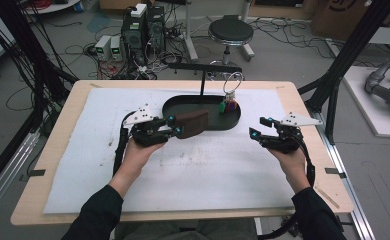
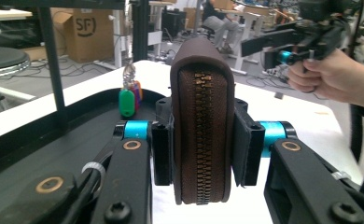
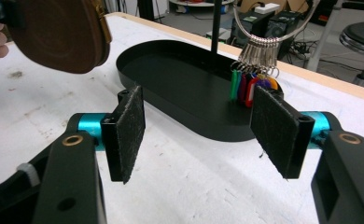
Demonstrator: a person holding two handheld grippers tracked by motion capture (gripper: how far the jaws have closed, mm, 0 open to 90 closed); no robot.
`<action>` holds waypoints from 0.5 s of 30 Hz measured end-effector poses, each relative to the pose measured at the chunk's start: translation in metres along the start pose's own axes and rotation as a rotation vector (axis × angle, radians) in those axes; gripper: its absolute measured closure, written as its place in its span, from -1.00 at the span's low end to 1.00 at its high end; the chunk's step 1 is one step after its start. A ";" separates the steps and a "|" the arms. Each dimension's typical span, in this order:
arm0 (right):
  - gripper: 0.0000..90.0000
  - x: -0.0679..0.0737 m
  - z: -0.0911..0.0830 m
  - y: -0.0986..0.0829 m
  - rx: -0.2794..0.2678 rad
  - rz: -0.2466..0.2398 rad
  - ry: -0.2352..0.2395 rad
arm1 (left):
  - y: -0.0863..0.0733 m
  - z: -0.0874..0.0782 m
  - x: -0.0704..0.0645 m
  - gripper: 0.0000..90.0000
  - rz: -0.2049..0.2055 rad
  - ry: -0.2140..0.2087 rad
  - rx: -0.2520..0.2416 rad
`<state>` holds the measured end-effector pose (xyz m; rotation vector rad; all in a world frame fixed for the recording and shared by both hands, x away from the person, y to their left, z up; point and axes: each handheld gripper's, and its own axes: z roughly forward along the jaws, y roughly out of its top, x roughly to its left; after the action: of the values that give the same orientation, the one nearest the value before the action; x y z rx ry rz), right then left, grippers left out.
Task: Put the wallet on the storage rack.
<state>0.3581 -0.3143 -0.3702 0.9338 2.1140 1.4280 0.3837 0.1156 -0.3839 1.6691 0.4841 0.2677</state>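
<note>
- My left gripper (image 1: 172, 126) is clamped on a brown zip wallet (image 2: 201, 121); both pads press its flat sides and the brass zipper edge faces the left gripper view's camera, running top to bottom.
- In the high view the wallet (image 1: 192, 123) is held off the white mat (image 1: 83, 165), at the near left rim of the black oval tray (image 1: 233, 121), partly over that rim.
- My right gripper (image 1: 262, 127) holds nothing: its jaws stand wide apart, the dark felt pads (image 3: 129, 130) facing each other with bare mat between them. It hovers over the mat to the right of the tray, apart from it.
- Beyond the right gripper's pads, a bunch of coloured key tags (image 3: 245, 86) on a metal ring (image 3: 273, 28) sits at the right end of the tray, by a thin black post (image 1: 202, 86).
- Farther off, in the left gripper view, a cardboard box (image 2: 84, 32) bears the letters "SF" in a rounded outline; I can read no other writing.
- A round black stool (image 1: 230, 31) stands on the floor past the table.
</note>
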 end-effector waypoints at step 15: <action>-0.20 -0.007 -0.003 -0.003 -0.004 0.023 -0.014 | 0.000 0.037 0.030 0.46 -0.017 0.084 0.042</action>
<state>0.3601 -0.3221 -0.3725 0.9669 2.0962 1.4321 0.4264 0.0967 -0.3932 1.6989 0.5700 0.3173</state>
